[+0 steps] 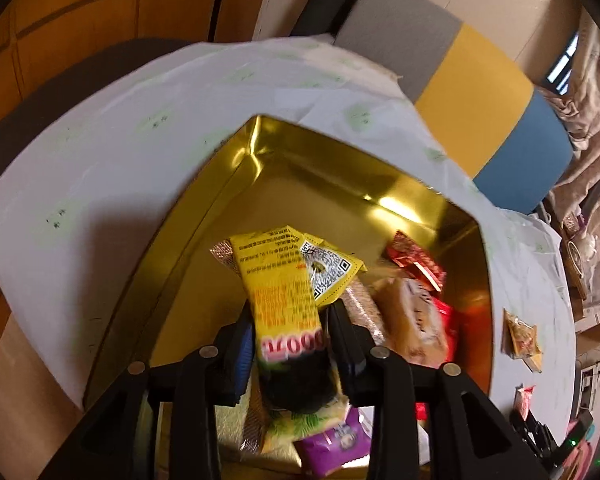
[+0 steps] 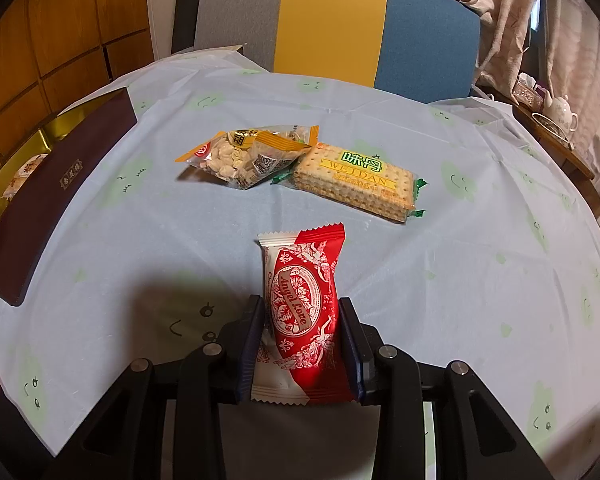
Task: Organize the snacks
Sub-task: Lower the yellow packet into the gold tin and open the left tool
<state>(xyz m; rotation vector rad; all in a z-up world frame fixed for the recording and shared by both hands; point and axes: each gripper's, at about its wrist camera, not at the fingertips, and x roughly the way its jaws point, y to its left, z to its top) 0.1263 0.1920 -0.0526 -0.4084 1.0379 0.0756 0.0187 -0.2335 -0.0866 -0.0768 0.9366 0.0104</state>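
Left wrist view first: my left gripper (image 1: pixel 290 336) is clamped on a yellow packet (image 1: pixel 280 280), and it hangs right over the open gold-lined box (image 1: pixel 260 148). The packet's long axis runs straight out along the fingers, its far end pointing toward the box's far corner. Nothing to reach for here; the drop zone lies directly below, so I judge the coming move is simply a release.

Inside the box I can see a red wrapper (image 1: pixel 416 260), a tan packet (image 1: pixel 416 320) and a purple packet (image 1: pixel 336 444) near the bottom edge, all lying loose, more heaped than sorted.

Over on the right wrist view, my right gripper (image 2: pixel 302 340) is closed on a red-and-white candy (image 2: pixel 300 304), held upright above the tablecloth (image 2: pixel 480 260). The box sits well off to its left, dark outer wall facing me. Ahead, a bag of nuts (image 2: pixel 244 156) and a cracker pack (image 2: pixel 356 180) lie touching, not yet collected.
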